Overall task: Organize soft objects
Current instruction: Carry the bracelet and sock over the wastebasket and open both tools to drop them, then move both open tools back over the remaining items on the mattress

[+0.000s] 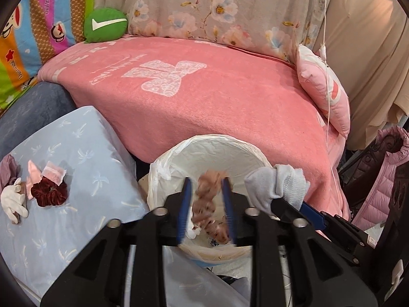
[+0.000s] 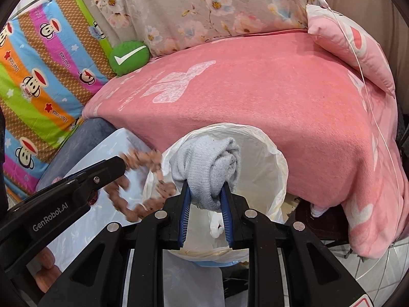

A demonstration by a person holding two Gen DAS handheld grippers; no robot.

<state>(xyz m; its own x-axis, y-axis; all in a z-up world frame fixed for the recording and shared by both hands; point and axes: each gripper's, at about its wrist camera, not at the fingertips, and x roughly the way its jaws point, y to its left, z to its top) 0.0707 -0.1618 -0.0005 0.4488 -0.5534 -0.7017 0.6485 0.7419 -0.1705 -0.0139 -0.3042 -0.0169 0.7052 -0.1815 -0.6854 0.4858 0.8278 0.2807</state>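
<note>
A white bag-lined bin stands in front of the sofa. My left gripper is over its near-left rim, shut on a motion-blurred pink-brown scrunchie that hangs in a loop from the tips. My right gripper is over the bin mouth, shut on a rolled pale grey sock. On a light-blue cushion to the left lie a dark red scrunchie, a white glove and pink cloth pieces.
Behind the bin is a sofa under a pink blanket. It holds a green check-mark cushion and a pink pillow. A thin white cable hangs at the right, near a pink puffer jacket. Something white lies in the bin.
</note>
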